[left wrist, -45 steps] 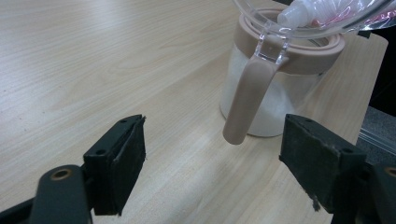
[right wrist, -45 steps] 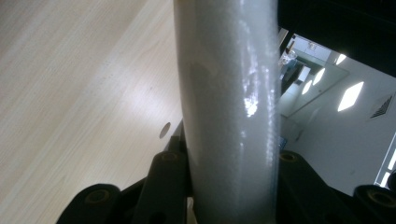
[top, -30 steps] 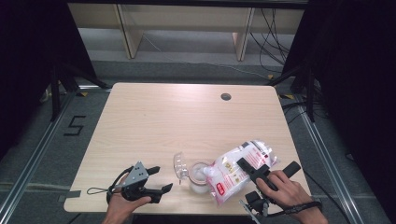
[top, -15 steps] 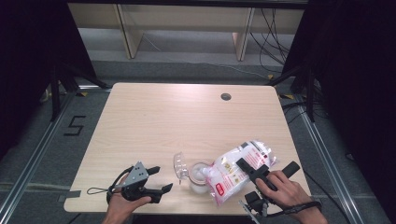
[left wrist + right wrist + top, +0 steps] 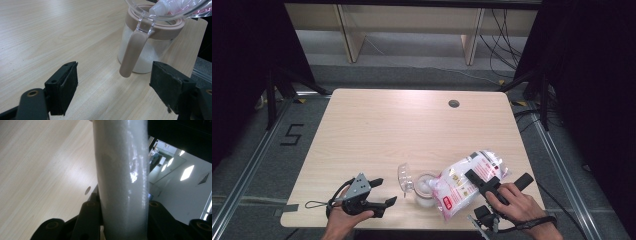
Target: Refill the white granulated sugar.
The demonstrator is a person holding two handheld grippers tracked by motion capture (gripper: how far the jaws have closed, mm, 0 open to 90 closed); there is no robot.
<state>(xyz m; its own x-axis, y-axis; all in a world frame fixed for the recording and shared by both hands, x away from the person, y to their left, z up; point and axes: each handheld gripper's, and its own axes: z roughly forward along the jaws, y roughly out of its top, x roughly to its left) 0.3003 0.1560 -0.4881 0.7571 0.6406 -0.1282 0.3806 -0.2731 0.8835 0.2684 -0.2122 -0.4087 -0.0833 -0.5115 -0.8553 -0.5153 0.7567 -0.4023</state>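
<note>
A clear jar (image 5: 424, 189) with a tan rim holds white granules near the table's front edge. Its clear lid (image 5: 404, 177) is flipped up on the left. In the left gripper view the jar (image 5: 150, 55) stands just beyond the jaws, a tan tab (image 5: 132, 52) hanging down its side. A white and pink bag (image 5: 464, 182) is tilted with its lower end at the jar mouth. My right gripper (image 5: 498, 177) is shut on the bag (image 5: 120, 170), a jaw on either side. To the left of the jar, my left gripper (image 5: 383, 191) rests open with nothing between its jaws.
The pale wooden table (image 5: 412, 130) has a small round hole (image 5: 454, 103) at the back right. Grey floor and metal rails run along both sides, and dark curtains stand beyond them.
</note>
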